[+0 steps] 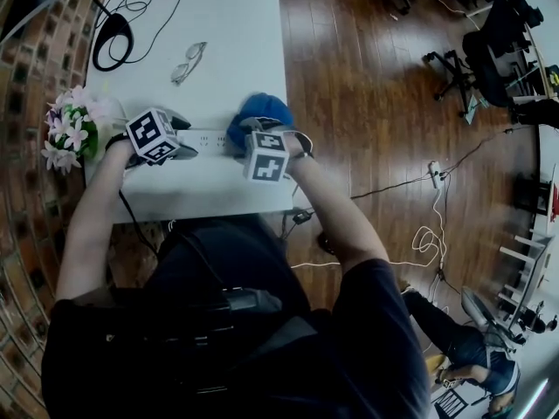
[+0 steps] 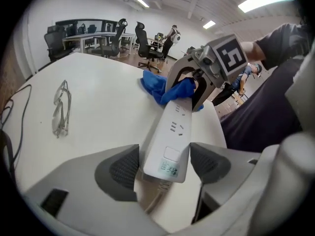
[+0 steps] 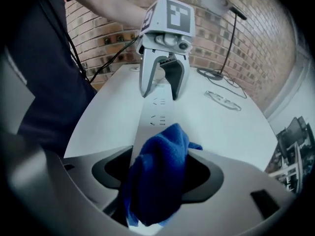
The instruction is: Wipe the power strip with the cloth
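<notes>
1. The wiping looks to be at an early or middle stage. The blue cloth (image 3: pixel 155 181) lies bunched on one end of the white power strip (image 2: pixel 172 132), and the rest of the socket face is bare. No picture shows which parts are already clean, so most of its length probably still needs a pass.
2. The left tongs (image 2: pixel 165 166) are clenched on the cable end of the strip, one pad against each long side, and pin it flat on the white tabletop (image 1: pixel 218 42).
3. The right tongs (image 3: pixel 157 173) stand wide and released. The cloth sits loosely between them, against one pad and clear of the other, so I judge it rests there rather than being squeezed.
4. The strip runs straight from one pair of tongs to the other. Its plain end passes under the cloth and between the right jaws, which straddle it.
5. Before a stroke, the right tongs likely need to close on the cloth.
</notes>
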Demonstrator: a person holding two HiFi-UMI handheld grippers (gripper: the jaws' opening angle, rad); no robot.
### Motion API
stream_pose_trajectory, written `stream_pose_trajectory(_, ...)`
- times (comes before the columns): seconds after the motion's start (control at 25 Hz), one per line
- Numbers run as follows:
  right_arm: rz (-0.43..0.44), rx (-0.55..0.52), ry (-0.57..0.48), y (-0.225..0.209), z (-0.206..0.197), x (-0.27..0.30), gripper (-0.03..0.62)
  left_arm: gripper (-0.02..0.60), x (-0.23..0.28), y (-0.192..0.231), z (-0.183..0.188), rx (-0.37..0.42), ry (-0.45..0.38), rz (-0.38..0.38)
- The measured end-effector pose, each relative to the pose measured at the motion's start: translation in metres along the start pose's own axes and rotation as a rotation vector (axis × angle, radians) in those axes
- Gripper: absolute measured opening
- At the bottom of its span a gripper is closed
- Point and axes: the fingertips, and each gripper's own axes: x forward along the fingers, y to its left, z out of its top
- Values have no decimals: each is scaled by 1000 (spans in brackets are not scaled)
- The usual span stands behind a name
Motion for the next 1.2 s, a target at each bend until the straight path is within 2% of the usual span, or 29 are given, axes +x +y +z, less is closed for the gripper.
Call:
stream_pose_trajectory(0.16, -109, -70, -17, 1, 0, -3, 298, 345, -8, 7, -5, -92, -26, -31)
stream_pose_trajectory(0.32, -268, -176, -21, 3, 0, -8, 298, 345, -12, 8, -6, -149, -57, -68)
stream_pose_trajectory(0.6, -513, -325, 20, 4, 3, -18, 294, 357, -12, 1, -3, -153, -81, -99)
stream_pose_trajectory(0.72, -574, -370, 32, 1, 8, -23, 290, 359, -11, -1, -5, -115, -72, -75)
stream_pose_trajectory(0.92, -608, -394, 38, -2, 10, -30, 290, 360, -4, -5, -7, 43, 0, 15)
stream_pose_trajectory(1.0, -615, -380, 52, -5, 8, -28, 290, 334, -1, -10, -8, 70, -11, 34)
stream_pose_trajectory(1.04, -617, -369, 59, -7, 7, -27, 290, 268, 0, -13, -8, 80, -25, 43)
stream_pose_trajectory(1.2, -613, -319, 66, -14, -1, -22, 292, 267, 0, -17, -5, 113, -81, 120)
